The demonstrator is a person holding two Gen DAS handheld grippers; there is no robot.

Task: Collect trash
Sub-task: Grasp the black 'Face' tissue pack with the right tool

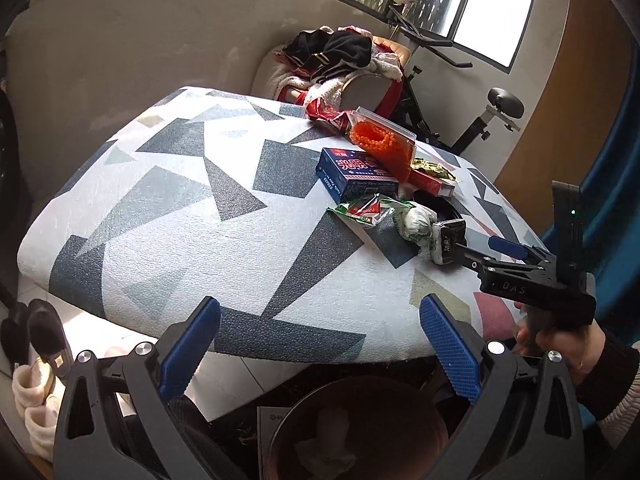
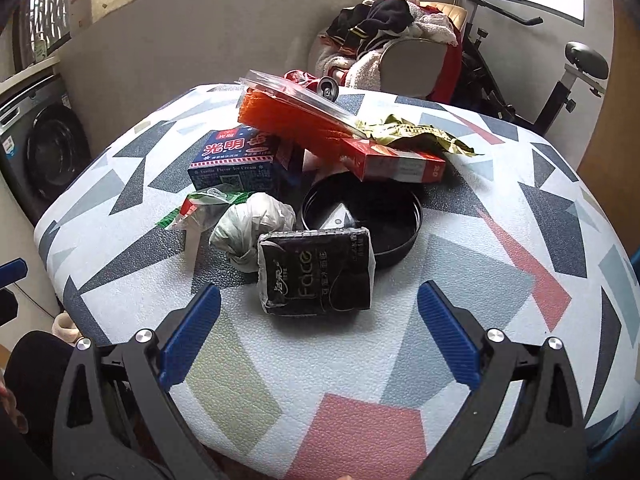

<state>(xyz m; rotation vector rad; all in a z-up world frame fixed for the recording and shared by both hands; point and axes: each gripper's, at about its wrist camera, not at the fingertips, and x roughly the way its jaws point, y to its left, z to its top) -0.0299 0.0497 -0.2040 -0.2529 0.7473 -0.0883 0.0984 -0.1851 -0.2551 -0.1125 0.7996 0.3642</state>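
A pile of trash lies on the patterned table. It holds a black tissue pack, a crumpled white bag, a green wrapper, a blue ice cream box, a clear box of orange beads, a red carton and a black round lid. My right gripper is open, its fingertips just short of the tissue pack's near edge. From the left wrist view, the right gripper reaches the tissue pack. My left gripper is open and holds nothing, above a brown bin.
The bin stands on the floor below the table's near edge, with crumpled paper inside. A chair heaped with clothes and an exercise bike stand behind the table. Slippers lie at the left; a washing machine stands beside the table.
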